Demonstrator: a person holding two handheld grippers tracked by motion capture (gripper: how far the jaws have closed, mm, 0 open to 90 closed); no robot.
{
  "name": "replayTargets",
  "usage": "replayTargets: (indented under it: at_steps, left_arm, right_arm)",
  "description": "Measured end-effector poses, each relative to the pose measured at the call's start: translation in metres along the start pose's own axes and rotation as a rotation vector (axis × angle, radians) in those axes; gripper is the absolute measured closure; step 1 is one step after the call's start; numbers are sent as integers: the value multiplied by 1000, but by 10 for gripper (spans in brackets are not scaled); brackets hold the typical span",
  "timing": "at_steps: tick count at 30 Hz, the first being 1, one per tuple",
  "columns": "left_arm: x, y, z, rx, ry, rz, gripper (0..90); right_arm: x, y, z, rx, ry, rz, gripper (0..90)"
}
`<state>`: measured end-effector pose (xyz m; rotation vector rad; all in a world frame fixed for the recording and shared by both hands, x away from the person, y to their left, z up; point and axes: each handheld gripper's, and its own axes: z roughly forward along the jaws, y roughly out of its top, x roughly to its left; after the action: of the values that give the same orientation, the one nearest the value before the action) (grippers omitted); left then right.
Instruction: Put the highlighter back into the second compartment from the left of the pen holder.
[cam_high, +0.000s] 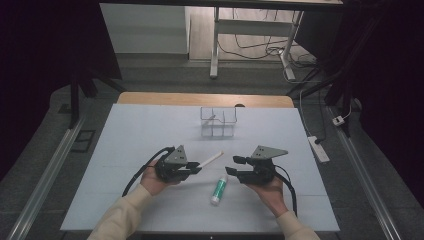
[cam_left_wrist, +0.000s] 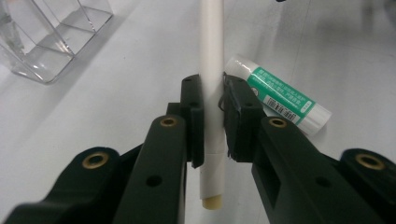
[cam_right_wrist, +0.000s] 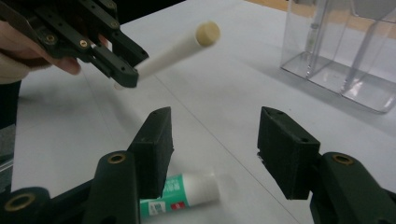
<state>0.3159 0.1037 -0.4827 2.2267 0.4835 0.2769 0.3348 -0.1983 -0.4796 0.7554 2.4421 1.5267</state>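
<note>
**White stick pinched in the left gripper, glue stick lying loose, clear organizer ahead**

Nearest the person, at 6 o'clock on the table (cam_high: 125, 200), a green-and-white glue stick (cam_high: 219, 189) is seen lying flat, just beside the right gripper (cam_high: 234, 165) and below its jaws. That gripper's jaws are spread with nothing between them; in the right gripper view the glue stick (cam_right_wrist: 180, 196) lies under the left jaw, untouched.

At 9 o'clock of the glue stick, the left gripper (cam_high: 196, 168) is pressed together on a white stick (cam_high: 210, 159), which is held clear of the table and pointed toward 2 o'clock. In the left gripper view the white stick (cam_left_wrist: 211, 93) is clamped near its lower end, so a long part stands out beyond the pads.

Farther off, at 12 o'clock, a clear organizer (cam_high: 218, 121) of several compartments stands upright, with 1 thin item leaning inside.

The step in hand is judged to be the carrying of the white stick to the organizer. It would be done well if the stick were tipped upright above 1 compartment, lowered past the rim, and released only once its end is inside.
</note>
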Motion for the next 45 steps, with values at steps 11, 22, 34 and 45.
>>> replayTargets:
  at_steps: [11, 22, 34, 45]
  left_arm:
    - [-4, 2, 7, 23, -3, 18, 783]
    - [-6, 2, 11, 52, -4, 36, 782]
    - [-10, 3, 15, 89, 27, 66, 781]
    - [-10, 3, 16, 108, 44, 73, 777]
  right_arm:
    - [7, 5, 15, -13, 24, 0, 450]
    - [8, 7, 20, -50, 37, 35, 494]
    - [7, 9, 24, -72, 46, 64, 596]
    - [5, 11, 24, -93, 96, 106, 697]
